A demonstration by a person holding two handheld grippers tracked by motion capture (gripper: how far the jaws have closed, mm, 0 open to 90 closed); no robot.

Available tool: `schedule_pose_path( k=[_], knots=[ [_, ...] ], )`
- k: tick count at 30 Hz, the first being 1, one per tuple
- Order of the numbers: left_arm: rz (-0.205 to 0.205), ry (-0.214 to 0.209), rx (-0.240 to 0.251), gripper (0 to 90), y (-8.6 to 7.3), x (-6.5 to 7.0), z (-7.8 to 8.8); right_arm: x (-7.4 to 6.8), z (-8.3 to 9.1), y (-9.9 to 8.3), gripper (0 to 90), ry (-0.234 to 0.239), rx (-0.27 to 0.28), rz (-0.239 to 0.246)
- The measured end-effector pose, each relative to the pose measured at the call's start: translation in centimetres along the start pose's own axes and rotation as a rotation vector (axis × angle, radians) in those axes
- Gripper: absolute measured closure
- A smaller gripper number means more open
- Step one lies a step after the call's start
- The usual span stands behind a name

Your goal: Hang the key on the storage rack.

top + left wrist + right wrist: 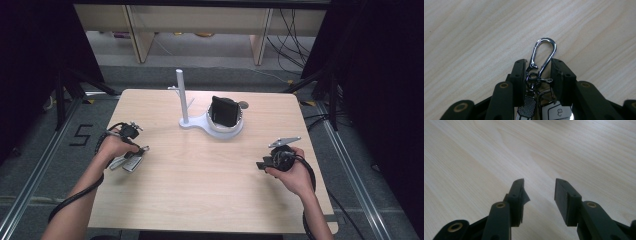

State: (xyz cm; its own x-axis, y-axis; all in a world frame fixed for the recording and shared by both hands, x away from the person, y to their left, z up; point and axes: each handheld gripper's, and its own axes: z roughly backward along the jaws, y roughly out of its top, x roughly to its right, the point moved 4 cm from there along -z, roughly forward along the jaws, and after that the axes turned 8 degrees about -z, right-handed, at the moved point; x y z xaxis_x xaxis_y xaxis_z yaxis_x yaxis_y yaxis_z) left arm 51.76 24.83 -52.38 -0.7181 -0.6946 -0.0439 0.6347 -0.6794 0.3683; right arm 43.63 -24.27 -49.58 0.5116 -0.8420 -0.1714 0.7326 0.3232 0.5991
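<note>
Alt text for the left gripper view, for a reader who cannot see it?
A silver metal carabiner clip on a keychain with a car key fob lies on the pale wooden table, between the left gripper's two black jaws, which are not clamped on it.

- A light wooden table (210, 175) stands on grey carpet floor (30, 165).
- Black curtains (30, 60) hang at both sides.
- Pale wooden furniture legs (137, 35) stand behind.
- Black cables (292, 35) trail across the far floor.
- A "5" mark (80, 134) lies on the floor.

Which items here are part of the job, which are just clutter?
In play:
- key fob with carabiner clip, between the left gripper pads
- white stand with post

Lying about:
- black pouch in the stand's ring
- right gripper, open over bare table
</note>
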Motion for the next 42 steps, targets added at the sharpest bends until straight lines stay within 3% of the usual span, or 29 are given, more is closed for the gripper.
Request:
schedule_pose_path(
  k=[2, 3, 4, 7, 8, 9, 10, 11, 12, 14, 15, 16, 17, 19, 23, 26, 29, 30, 31, 32, 35, 38, 40, 42],
  knots=[
    [0.032, -0.009, -0.012, 65.5, 0.1, 0.2, 0.0, 0.0, 0.0, 0.0, 60.5, 0.000, -0.003, -0.003],
    [0.036, -0.011, -0.017, 65.6, 0.2, 0.2, 0.0, 0.0, -0.2, 0.0, 60.5, 0.002, 0.023, -0.003],
    [0.037, -0.011, -0.008, 65.6, 0.3, 0.1, -0.1, -0.1, -0.1, 0.0, 60.4, 0.005, 0.007, -0.011],
    [0.013, -0.007, -0.042, 66.1, 0.5, -0.4, -0.1, -0.1, -0.1, 0.0, 60.2, 0.007, 0.004, -0.017],
    [0.023, -0.016, -0.052, 66.2, 0.5, -0.3, -0.1, -0.1, -0.1, 0.0, 60.1, 0.007, 0.004, -0.018],
    [0.076, -0.021, -0.046, 66.2, 0.7, 0.1, -0.2, -0.1, -0.1, 0.0, 60.1, 0.007, 0.003, -0.018],
    [0.077, -0.024, -0.059, 66.2, 0.7, 0.1, -0.2, -0.1, -0.1, 0.0, 60.0, 0.007, 0.002, -0.017],
    [0.055, -0.028, -0.088, 66.2, 0.8, -0.1, -0.1, -0.1, -0.1, -0.1, 60.0, 0.008, 0.001, -0.017],
    [0.071, -0.025, -0.068, 66.3, 0.9, 0.0, -0.3, -0.1, -0.1, -0.1, 59.9, 0.008, 0.001, -0.017],
    [0.073, -0.030, -0.094, 66.4, 1.2, 0.1, -0.4, -0.2, -0.1, -0.1, 59.9, 0.008, 0.000, -0.017],
    [0.047, -0.032, -0.119, 66.5, 1.3, -0.1, -0.3, -0.2, -0.1, -0.1, 59.7, 0.008, 0.001, -0.019],
    [0.061, -0.031, -0.106, 66.6, 1.4, 0.0, -0.4, -0.1, 0.0, -0.1, 59.7, 0.006, -0.012, -0.016],
    [0.071, -0.037, -0.124, 67.0, 1.4, 0.0, -0.4, -0.1, 0.0, -0.1, 59.7, 0.005, -0.012, -0.015],
    [0.051, -0.034, -0.128, 67.5, 1.5, -0.2, -0.4, -0.1, -0.1, -0.1, 59.5, 0.011, -0.013, -0.010],
    [0.055, -0.031, -0.147, 69.8, 1.7, -0.1, -0.4, -0.2, 0.0, -0.2, 59.2, 0.006, -0.025, -0.029],
    [0.046, -0.024, -0.154, 73.1, 1.8, 0.1, -0.5, -0.1, -0.2, -0.2, 59.0, 0.007, -0.014, 0.001],
    [0.055, -0.017, -0.174, 74.1, 1.9, 0.2, -0.4, -0.3, -0.3, -0.2, 58.8, 0.015, -0.006, -0.008],
    [0.058, -0.011, -0.175, 74.4, 1.9, 0.2, -0.4, -0.3, -0.2, -0.2, 58.7, 0.014, -0.018, -0.005],
    [0.057, -0.002, -0.173, 74.9, 1.9, 0.3, -0.4, -0.5, -0.2, -0.3, 58.7, 0.019, -0.032, -0.033],
    [0.077, 0.007, -0.163, 75.6, 1.9, 0.7, -0.5, -0.6, -0.2, -0.3, 58.7, 0.020, -0.032, -0.031],
    [0.034, 0.041, -0.162, 77.7, 1.9, 0.7, -0.5, -0.3, -0.2, -0.3, 58.6, 0.014, -0.019, -0.005],
    [0.047, 0.050, -0.169, 79.2, 1.9, 0.7, -0.4, -0.3, -0.2, -0.3, 58.6, 0.015, -0.018, -0.005],
    [0.053, 0.054, -0.166, 81.7, 1.9, 0.7, -0.4, -0.7, -0.1, -0.4, 58.5, 0.020, -0.037, -0.046],
    [0.046, 0.060, -0.161, 81.7, 1.8, 0.7, -0.4, -0.7, -0.1, -0.4, 58.4, 0.019, -0.036, -0.049]
  ],
)
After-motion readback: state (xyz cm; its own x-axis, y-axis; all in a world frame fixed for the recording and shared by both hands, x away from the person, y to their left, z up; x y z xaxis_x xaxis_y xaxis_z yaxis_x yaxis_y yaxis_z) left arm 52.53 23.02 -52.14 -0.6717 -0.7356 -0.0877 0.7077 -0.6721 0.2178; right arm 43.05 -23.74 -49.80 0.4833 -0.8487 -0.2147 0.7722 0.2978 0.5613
